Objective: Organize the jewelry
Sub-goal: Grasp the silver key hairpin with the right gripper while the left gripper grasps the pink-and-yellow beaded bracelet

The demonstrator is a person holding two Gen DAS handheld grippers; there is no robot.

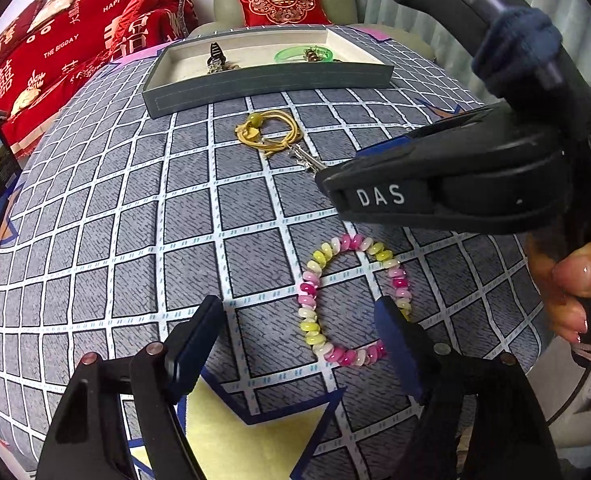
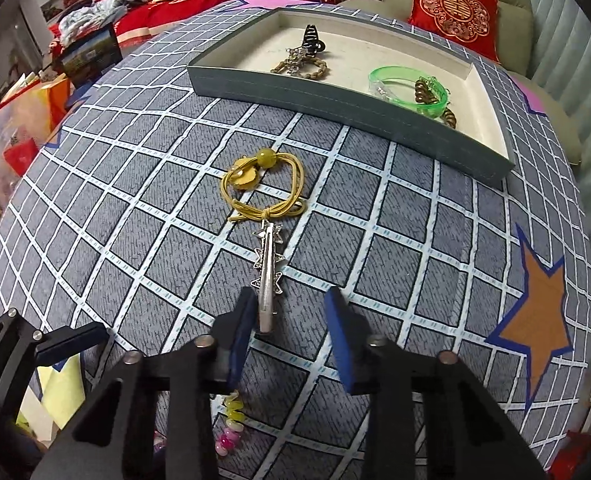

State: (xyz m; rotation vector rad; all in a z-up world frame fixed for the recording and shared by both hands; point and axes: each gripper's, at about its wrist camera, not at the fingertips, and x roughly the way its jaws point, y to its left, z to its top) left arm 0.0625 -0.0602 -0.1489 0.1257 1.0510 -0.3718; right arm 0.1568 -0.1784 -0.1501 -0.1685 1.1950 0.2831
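Judging by looks, the stiff hairclip [image 2: 269, 276] (slippery metal) is best pinched midway; right fingers [image 2: 291, 336] are half-closed, nothing gripped yet.

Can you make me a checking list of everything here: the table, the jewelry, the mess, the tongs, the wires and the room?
Surface: grey checked cloth with star patches.
Job's things: silver star clip, yellow hair tie and bead bracelet on the cloth; green bangle and black claw clip in the tray.
Clutter: nothing seen on the cloth.
Tongs: left tongs open over the bracelet; right tongs open, one pad against the clip's end.
Cables: nothing seen.
Surroundings: red bedding, red cushion.
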